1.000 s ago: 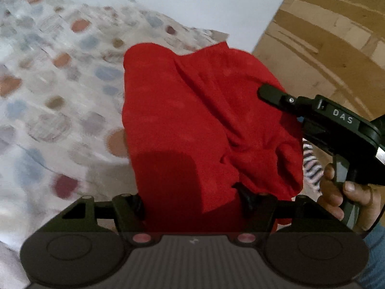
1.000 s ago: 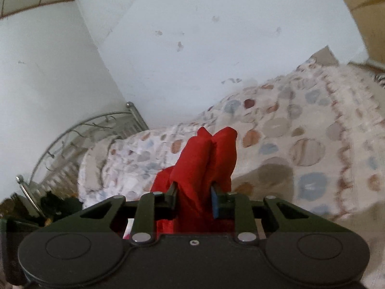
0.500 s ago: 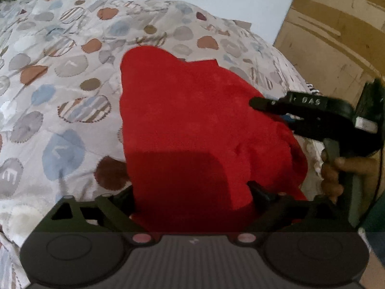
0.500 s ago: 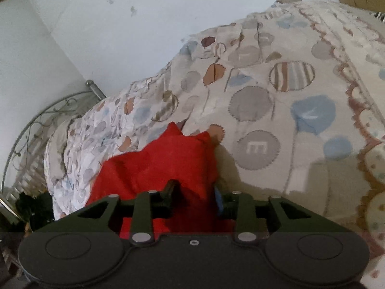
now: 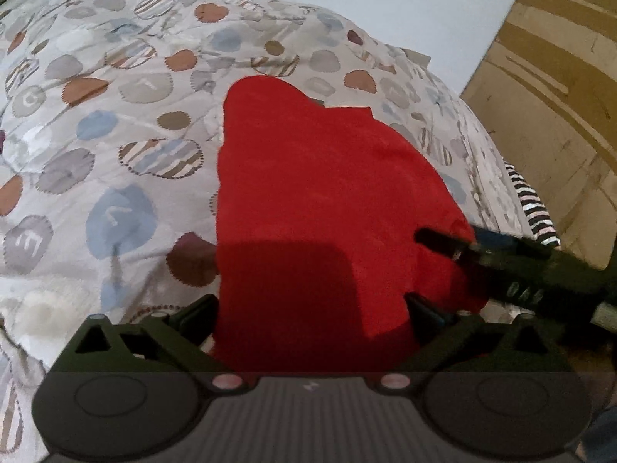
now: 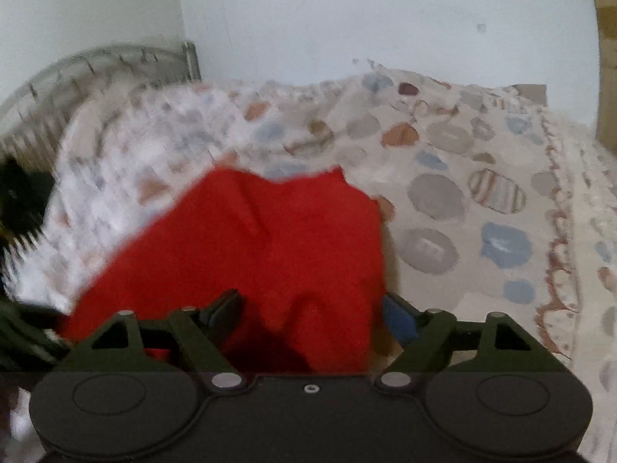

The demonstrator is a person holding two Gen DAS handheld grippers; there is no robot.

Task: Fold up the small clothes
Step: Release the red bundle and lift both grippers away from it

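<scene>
Red fleece garment (image 5: 320,208) is laid flat on dotted quilted bedspread (image 5: 115,123); left gripper (image 5: 312,308) and right gripper (image 6: 312,308) are spread wide over garment's near edge, nothing clamped

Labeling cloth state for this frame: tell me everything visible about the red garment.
The red garment is plain, solid red, soft and fleece-like, with no print visible. It lies spread on the patterned bedspread, mostly flat with a few shallow creases. Its near edge sits between the wide-apart fingers of the left gripper and the right gripper. Neither clearly pinches it.
</scene>
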